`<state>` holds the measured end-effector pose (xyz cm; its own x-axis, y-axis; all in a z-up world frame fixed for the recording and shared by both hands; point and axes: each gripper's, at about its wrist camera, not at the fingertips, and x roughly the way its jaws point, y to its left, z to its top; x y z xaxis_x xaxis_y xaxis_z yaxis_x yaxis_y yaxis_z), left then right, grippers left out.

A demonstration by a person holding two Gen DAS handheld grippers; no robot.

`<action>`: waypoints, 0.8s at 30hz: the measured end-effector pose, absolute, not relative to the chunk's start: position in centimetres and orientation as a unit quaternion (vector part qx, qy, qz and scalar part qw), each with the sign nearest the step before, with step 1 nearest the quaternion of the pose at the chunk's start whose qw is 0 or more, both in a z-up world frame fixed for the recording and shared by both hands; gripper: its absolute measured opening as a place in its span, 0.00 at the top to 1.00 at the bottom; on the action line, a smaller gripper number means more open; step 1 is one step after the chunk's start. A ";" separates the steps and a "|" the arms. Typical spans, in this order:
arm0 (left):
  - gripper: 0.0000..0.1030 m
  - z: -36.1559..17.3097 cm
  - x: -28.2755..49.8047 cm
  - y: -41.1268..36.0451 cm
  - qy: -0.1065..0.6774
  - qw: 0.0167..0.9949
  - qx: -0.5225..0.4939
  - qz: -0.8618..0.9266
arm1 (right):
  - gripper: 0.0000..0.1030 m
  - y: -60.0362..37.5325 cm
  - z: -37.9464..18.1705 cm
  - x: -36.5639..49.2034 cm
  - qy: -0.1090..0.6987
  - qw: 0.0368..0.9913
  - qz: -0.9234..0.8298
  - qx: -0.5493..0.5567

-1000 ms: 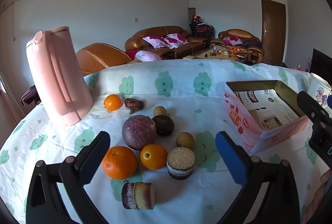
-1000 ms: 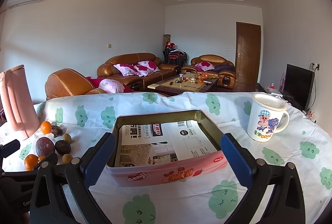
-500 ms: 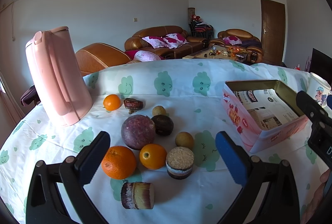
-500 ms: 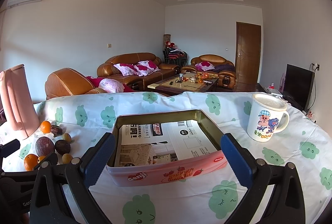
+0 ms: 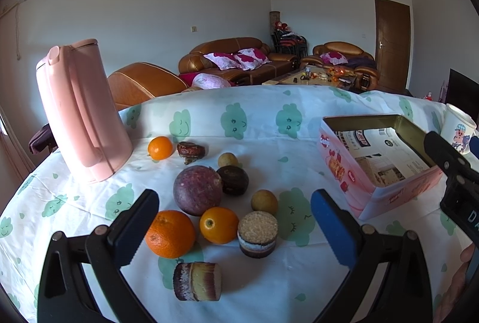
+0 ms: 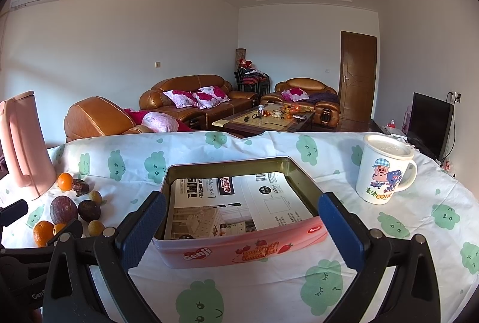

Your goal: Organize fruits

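In the left wrist view several fruits lie on the tablecloth: a big orange (image 5: pixel 170 234), a smaller orange (image 5: pixel 218 224), a purple passion fruit (image 5: pixel 198 190), a dark one (image 5: pixel 233 179), two yellow-brown small fruits (image 5: pixel 264 201), a tangerine (image 5: pixel 160 147) and two round cakes (image 5: pixel 257 233). My left gripper (image 5: pixel 233 225) is open and empty, just above the near fruits. The pink tin (image 6: pixel 239 212) lined with paper sits in front of my right gripper (image 6: pixel 241 227), which is open and empty over its near wall. The fruits also show in the right wrist view (image 6: pixel 63 209).
A pink kettle (image 5: pixel 80 110) stands at the table's left behind the fruits. A white cartoon mug (image 6: pixel 384 169) stands right of the tin. The tin (image 5: pixel 380 161) lies right of the fruits. The tablecloth (image 6: pixel 329 278) covers the table; sofas stand beyond the far edge.
Both grippers stay open and almost still; the left view has shifted only very slightly.
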<state>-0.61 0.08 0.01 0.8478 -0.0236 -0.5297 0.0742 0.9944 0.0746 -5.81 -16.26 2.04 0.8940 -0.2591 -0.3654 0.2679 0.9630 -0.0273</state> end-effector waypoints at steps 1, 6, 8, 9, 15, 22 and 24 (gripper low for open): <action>0.00 0.0 -0.6 0.1 0.274 0.960 0.047 -0.026 | 0.01 -16.3 2.0 -5.8 0.186 0.973 -0.135 0.012; 0.00 -0.2 -0.8 -0.4 0.274 0.960 0.049 -0.027 | 0.01 -16.3 1.9 -5.8 0.187 0.973 -0.134 0.011; 0.00 -0.3 -0.8 -0.7 0.274 0.960 0.049 -0.028 | 0.01 -16.3 1.7 -6.0 0.187 0.973 -0.133 0.011; 0.00 -0.3 -0.8 -0.6 0.274 0.960 0.048 -0.028 | 0.01 -16.2 1.7 -5.9 0.188 0.973 -0.134 0.011; 0.00 -0.2 -1.0 -0.5 0.279 0.959 0.035 -0.033 | 0.01 -16.1 1.5 -6.1 0.191 0.973 -0.128 0.014; 0.00 0.5 -3.1 2.0 0.292 0.955 0.034 -0.036 | 0.01 -16.1 1.7 -6.1 0.197 0.976 -0.093 0.024; 0.00 0.9 -4.4 3.7 0.286 0.957 0.040 -0.031 | 0.01 -15.7 1.6 -6.0 0.203 0.977 -0.065 0.027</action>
